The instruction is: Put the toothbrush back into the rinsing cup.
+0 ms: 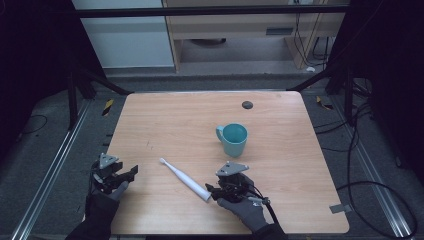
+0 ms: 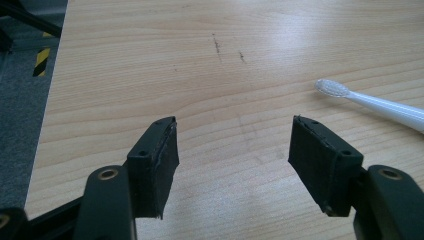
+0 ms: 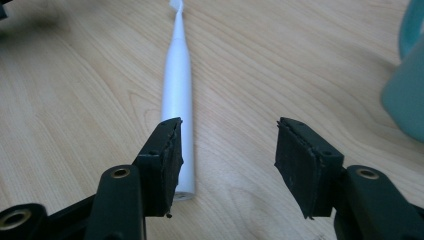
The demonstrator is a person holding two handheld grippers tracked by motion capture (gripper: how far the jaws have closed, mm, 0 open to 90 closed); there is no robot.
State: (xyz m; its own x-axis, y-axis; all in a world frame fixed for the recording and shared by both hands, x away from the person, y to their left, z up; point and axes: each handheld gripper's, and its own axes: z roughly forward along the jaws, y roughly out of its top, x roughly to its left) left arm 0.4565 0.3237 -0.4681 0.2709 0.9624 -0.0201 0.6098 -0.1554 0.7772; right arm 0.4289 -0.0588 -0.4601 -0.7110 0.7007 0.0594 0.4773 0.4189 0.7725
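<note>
We see a table (image 3: pixel 75 100) of pale wood with a fine grain and a soft sheen under the claws. Between the right gripper's (image 3: pixel 227 165) jaws, hard against the left one, lies the toothbrush (image 3: pixel 178 80): smooth white plastic, slightly glossy. Off to its right stands the mug (image 3: pixel 407 95), teal and smooth-walled. The jaw pads (image 3: pixel 302 165) look like matt black rubber, ribbed and rough at the edges, on black arms with brass-coloured rivets.
</note>
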